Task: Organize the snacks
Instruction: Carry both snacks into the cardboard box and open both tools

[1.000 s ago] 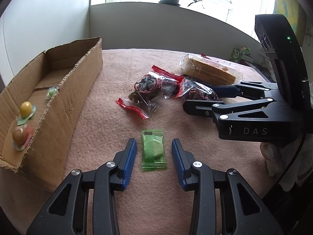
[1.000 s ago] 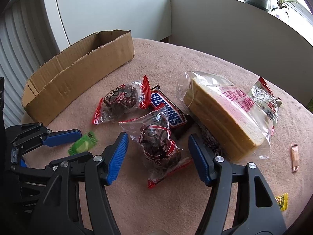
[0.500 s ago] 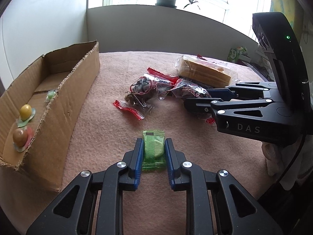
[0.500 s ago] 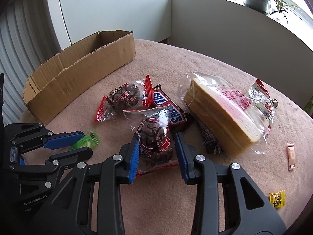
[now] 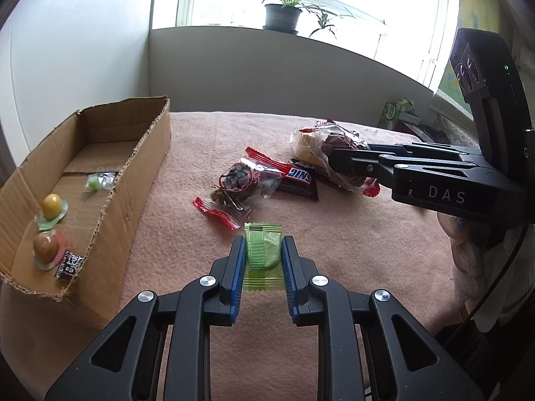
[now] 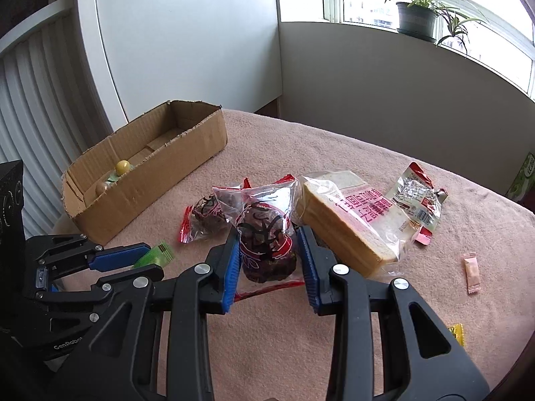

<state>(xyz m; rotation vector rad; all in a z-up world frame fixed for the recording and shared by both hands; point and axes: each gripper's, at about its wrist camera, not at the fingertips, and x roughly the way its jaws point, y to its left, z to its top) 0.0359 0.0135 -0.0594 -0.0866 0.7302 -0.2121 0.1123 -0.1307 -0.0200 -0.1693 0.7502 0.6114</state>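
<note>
Your left gripper [image 5: 260,260] is clenching the small green foil snack packet [image 5: 261,250] flat between its blue pads, near the front edge of the pink blanket-covered table [image 5: 351,250]. The packet is lying just beside the long open cardboard box [image 5: 133,170], which is sitting along the table's left edge. Inside the box are resting a yellow ball-shaped sweet [image 5: 52,202], a brown ball-shaped sweet [image 5: 44,246], a pale green wrapped sweet [image 5: 95,182] and a small black wrapped square [image 5: 69,264].

Your right gripper [image 6: 268,260] is grasping the clear red-edged bag of dark brown cake [image 6: 267,240]; its pads are pressing both sides of the bag, and the bag is hanging clear of the blanket. A second bag of the same kind [image 6: 207,217] is lying just to its left on the table. To its right the clear bag of sliced white bread [image 6: 351,220] is lying on its side, with a crumpled silver and red packet [image 6: 418,200] behind it. In the left wrist view a dark brown chocolate bar with white lettering [image 5: 299,180] is lying in the middle of the table. A small pink sachet [image 6: 470,277] and a yellow wrapped sweet [image 6: 457,332] are lying near the table's right edge.
</note>
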